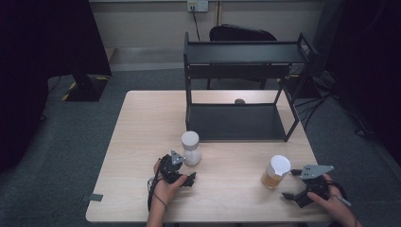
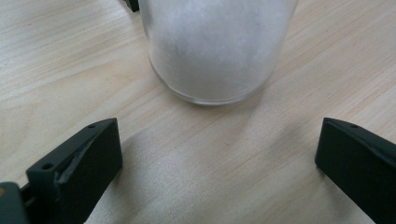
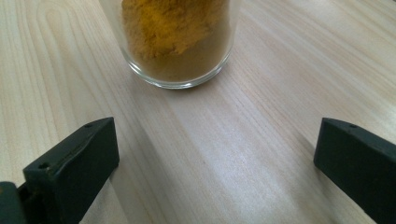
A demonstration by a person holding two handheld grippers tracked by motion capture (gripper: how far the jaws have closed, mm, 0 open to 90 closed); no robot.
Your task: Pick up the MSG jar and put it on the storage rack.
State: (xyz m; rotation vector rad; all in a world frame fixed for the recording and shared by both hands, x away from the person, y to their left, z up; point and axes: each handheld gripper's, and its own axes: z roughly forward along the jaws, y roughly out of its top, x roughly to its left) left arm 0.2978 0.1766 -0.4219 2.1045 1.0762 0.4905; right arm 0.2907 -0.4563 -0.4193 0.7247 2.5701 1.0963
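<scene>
Both pairs of jaws stand wide apart and hold nothing. Left gripper (image 1: pixel 182 176) sits just short of the jar of white powder (image 2: pixel 217 49), which stands upright on the table (image 1: pixel 142 142) ahead of its jaws, not yet between them. Right gripper (image 1: pixel 302 189) likewise faces the jar of yellow-brown powder (image 3: pixel 175 39), upright and near, untouched. Judged progress: approach only; grasping and any placing remain. Surface is pale wood grain, level. A black two-tier shelf (image 1: pixel 241 120) stands at the far edge, both tiers bare. Grey carpet (image 1: pixel 71 142) surrounds the table; a wall socket (image 1: pixel 197 5) shows behind.
</scene>
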